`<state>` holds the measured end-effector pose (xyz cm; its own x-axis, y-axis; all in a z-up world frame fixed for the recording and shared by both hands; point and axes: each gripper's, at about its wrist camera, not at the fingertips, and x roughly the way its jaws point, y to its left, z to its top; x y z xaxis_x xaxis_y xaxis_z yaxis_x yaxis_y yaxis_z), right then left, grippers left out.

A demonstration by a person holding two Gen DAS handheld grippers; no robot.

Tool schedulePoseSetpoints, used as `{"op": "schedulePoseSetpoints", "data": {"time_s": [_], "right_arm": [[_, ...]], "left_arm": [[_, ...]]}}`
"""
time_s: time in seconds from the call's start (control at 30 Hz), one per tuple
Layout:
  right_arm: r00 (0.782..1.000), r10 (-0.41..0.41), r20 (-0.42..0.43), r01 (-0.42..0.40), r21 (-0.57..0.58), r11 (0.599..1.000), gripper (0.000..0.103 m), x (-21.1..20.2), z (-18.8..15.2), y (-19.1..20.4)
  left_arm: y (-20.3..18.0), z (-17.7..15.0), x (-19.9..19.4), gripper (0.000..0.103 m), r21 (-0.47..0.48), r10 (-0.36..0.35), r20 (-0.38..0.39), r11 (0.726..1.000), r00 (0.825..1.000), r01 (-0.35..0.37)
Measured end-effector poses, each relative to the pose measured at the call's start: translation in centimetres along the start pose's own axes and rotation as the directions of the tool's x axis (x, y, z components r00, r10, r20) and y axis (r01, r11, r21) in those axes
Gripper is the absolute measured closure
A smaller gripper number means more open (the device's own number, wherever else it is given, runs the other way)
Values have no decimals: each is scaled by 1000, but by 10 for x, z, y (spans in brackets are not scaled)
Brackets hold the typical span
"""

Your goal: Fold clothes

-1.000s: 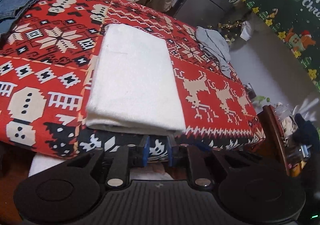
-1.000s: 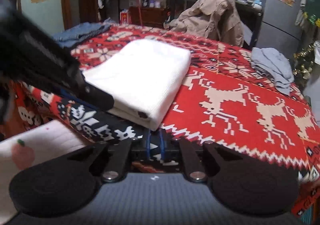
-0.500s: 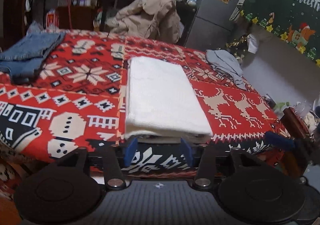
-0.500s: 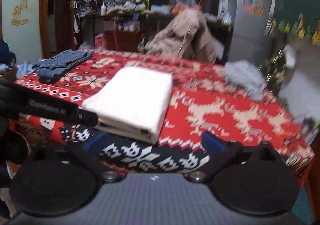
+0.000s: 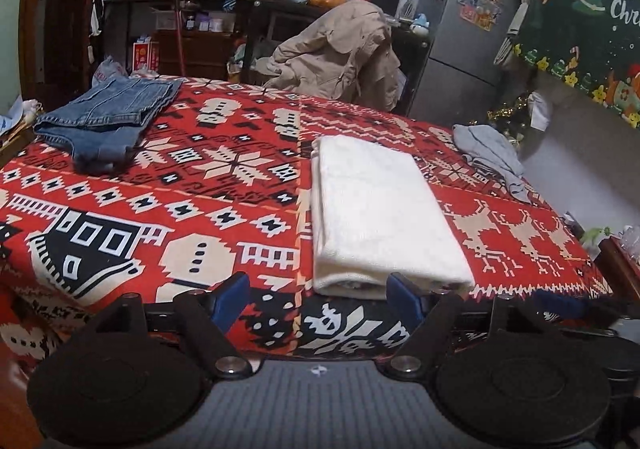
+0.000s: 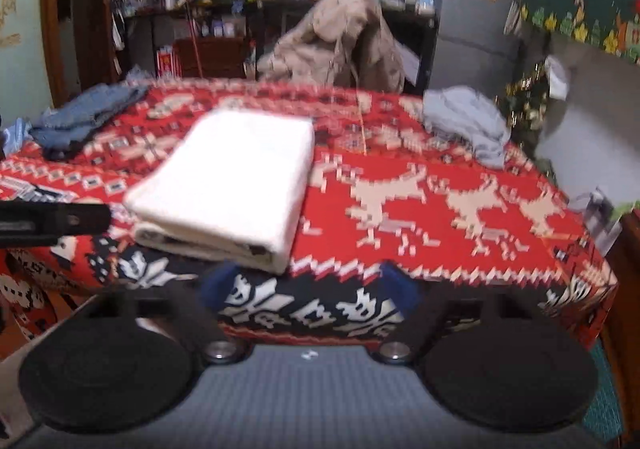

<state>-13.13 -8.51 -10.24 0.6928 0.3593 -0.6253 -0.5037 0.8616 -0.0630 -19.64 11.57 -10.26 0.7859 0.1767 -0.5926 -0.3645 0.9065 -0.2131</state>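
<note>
Left wrist view: the left gripper (image 5: pixel 318 299) hangs off the desk (image 5: pixel 224 185) edge, jaws spread, the folded white cloth (image 5: pixel 380 209) lying just ahead. Right wrist view, blurred: the right gripper (image 6: pixel 310 291), jaws spread, faces the cloth (image 6: pixel 236 177) near the front edge; jeans (image 6: pixel 80 117) lie far left.

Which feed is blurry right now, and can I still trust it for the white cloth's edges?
Left wrist: sharp, white cloth crisp, fisheye bending at the borders. Right wrist: motion-smeared throughout, cloth edges and tablecloth pattern soft; use the left.
</note>
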Motion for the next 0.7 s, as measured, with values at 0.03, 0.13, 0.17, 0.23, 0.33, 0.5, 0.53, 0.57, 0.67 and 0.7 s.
{"op": "schedulePoseSetpoints", "data": {"time_s": [0.03,0.13,0.17,0.23,0.33,0.5,0.53,0.57,0.67,0.7], "right_arm": [[1000,2,-8,-2,-6,1000,64,6,-1,0],[1000,0,-5,0,-34,999,71,21,-4,5],[1000,7,-4,-8,-35,999,71,25,-4,7],[1000,27,-7,-28,-31,999,71,33,-4,9],[1000,29,-3,-30,-34,999,73,41,-4,14],[999,22,25,-23,2,1000,87,49,-2,15],[999,24,27,-25,5,1000,88,50,-3,15],[999,21,30,-21,3,1000,90,51,-3,17],[999,25,47,-25,-6,1000,98,49,-4,20],[998,25,56,-25,-5,1000,98,46,-4,20]], "left_arm": [[0,-1,0,28,-1,1,-3,1000,1000,-1],[2,0,3,29,-9,-1,-21,1000,1000,0],[2,-1,4,29,-9,0,-27,1000,1000,-1],[2,-1,5,29,-9,4,-35,1000,999,-4],[1,0,9,29,-11,3,-48,1000,999,-4],[-1,1,17,29,-10,0,-77,1000,997,-1],[-1,1,18,29,-7,0,-81,1000,997,0],[-2,0,20,29,-4,-1,-85,1000,996,1],[-4,-1,22,34,6,-1,-95,1000,995,2],[-5,-1,23,36,11,1,-97,1000,995,0]]}}
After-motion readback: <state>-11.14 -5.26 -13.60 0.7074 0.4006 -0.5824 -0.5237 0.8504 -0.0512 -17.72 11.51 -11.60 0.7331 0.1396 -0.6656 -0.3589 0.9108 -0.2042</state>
